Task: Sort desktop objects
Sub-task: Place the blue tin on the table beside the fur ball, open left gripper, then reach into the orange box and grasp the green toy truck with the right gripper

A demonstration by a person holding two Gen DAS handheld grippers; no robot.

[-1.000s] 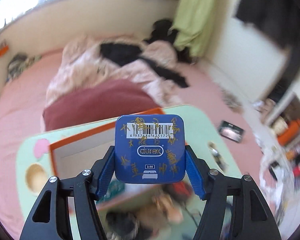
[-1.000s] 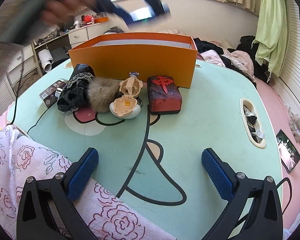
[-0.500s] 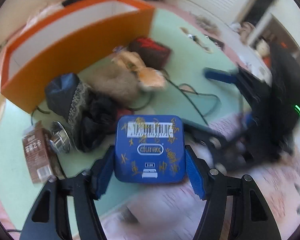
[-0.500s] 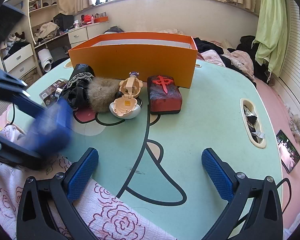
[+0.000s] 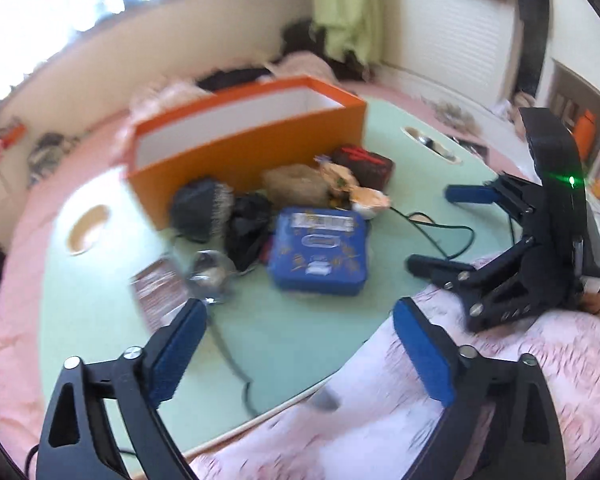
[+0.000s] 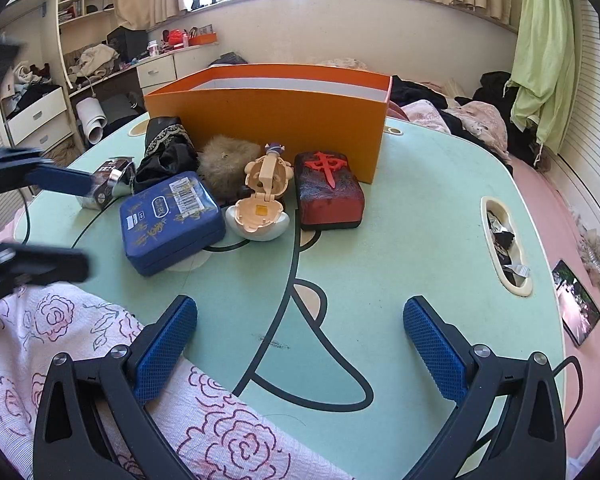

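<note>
The blue tin [image 6: 172, 222] lay flat on the green bench [image 6: 400, 240], just in front of the black cloth [image 6: 168, 156] and beside the open cream toy [image 6: 262, 208], near the orange box [image 6: 272, 120]. The left tongs [image 5: 300, 344] were opening, nothing between their pads. The right tongs [image 6: 300, 348] stood wide and empty over the bench edge

Mint-green table [image 6: 420, 208] holds an orange box [image 6: 268, 128], blue tin [image 6: 172, 222], red block [image 6: 328, 194], maybe a fur ball [image 6: 228, 160].
</note>
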